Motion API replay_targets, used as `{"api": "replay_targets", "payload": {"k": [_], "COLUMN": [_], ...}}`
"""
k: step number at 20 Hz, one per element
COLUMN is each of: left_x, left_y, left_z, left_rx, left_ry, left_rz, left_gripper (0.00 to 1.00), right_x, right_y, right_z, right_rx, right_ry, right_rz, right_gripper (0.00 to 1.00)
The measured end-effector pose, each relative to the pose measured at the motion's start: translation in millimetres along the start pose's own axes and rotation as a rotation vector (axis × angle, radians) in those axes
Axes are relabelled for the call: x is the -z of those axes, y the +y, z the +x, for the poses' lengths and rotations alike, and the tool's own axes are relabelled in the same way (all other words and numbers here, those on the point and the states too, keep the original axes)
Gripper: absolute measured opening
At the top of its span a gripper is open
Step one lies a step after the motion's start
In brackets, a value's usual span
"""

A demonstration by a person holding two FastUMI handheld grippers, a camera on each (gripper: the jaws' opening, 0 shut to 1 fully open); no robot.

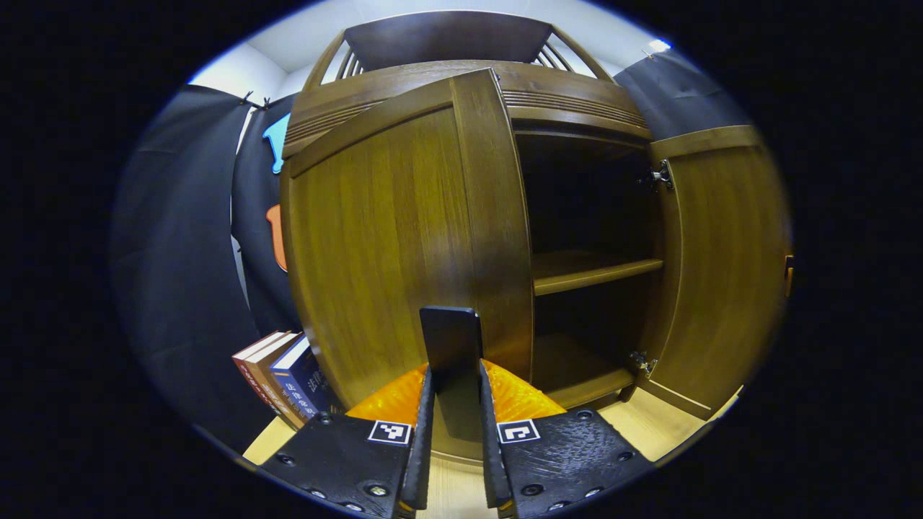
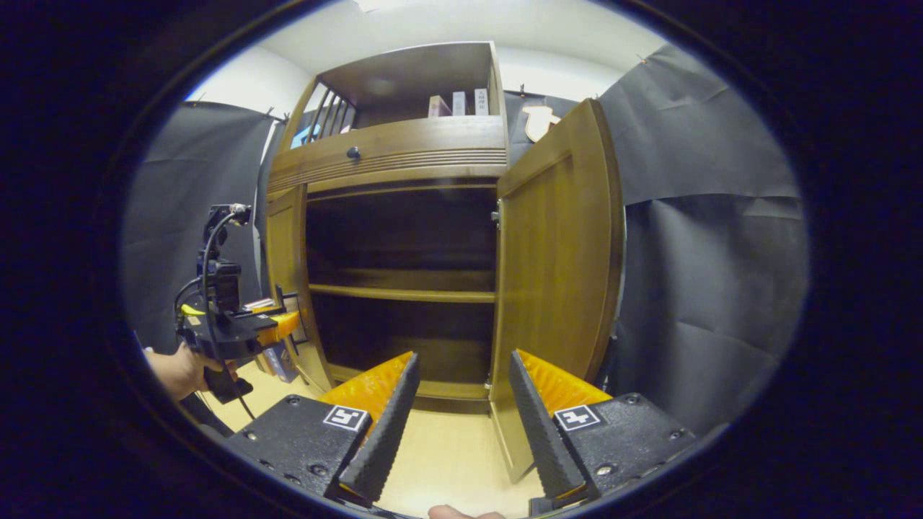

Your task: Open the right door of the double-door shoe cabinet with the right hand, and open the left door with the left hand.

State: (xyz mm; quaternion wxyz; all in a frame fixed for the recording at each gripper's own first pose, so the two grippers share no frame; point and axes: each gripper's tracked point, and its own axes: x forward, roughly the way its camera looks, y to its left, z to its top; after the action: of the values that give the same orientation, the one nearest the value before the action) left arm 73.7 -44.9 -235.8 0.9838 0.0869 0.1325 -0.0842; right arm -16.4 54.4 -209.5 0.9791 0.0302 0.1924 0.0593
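Observation:
The brown wooden shoe cabinet (image 1: 577, 101) stands close ahead. In the left gripper view its left door (image 1: 375, 245) is swung partway out, and my left gripper (image 1: 454, 375) is shut on that door's dark upright handle (image 1: 451, 335). The right door (image 1: 721, 259) stands wide open, showing dark shelves (image 1: 591, 270). In the right gripper view my right gripper (image 2: 463, 360) is open with nothing between its fingers, a little in front of the open cabinet (image 2: 404, 288) and just left of the right door (image 2: 555, 274). The left gripper (image 2: 285, 324), held by a hand (image 2: 180, 371), sits at the left door (image 2: 285, 274).
Several books (image 1: 288, 375) lean against the cabinet's left side on the pale wooden floor (image 2: 447, 447). A drawer with a dark knob (image 2: 352, 153) runs above the doors, and an open top shelf holds a few books (image 2: 458, 103). Black cloth walls stand on both sides.

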Motion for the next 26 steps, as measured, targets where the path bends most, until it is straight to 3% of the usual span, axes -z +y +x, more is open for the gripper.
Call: {"api": "replay_targets", "payload": {"k": [11,25,26], "left_x": [13,29,30], "left_y": [46,138,142], "left_z": [-55,-103,-105], "left_rx": [-0.111,-0.29,-0.291], "left_ry": [0.011,0.038,0.04], "left_rz": [0.001,0.004,-0.013], "left_gripper": [0.24,0.27,0.23], "right_x": [1,0,0], "right_y": [19,46,48], "right_z": [13,27,27], "right_rx": [-0.074,-0.116,-0.12], "right_ry": [0.0,0.001,0.0], "right_rz": [-0.022,-0.039,-0.039], "right_gripper": [0.82,0.8,0.82]}}
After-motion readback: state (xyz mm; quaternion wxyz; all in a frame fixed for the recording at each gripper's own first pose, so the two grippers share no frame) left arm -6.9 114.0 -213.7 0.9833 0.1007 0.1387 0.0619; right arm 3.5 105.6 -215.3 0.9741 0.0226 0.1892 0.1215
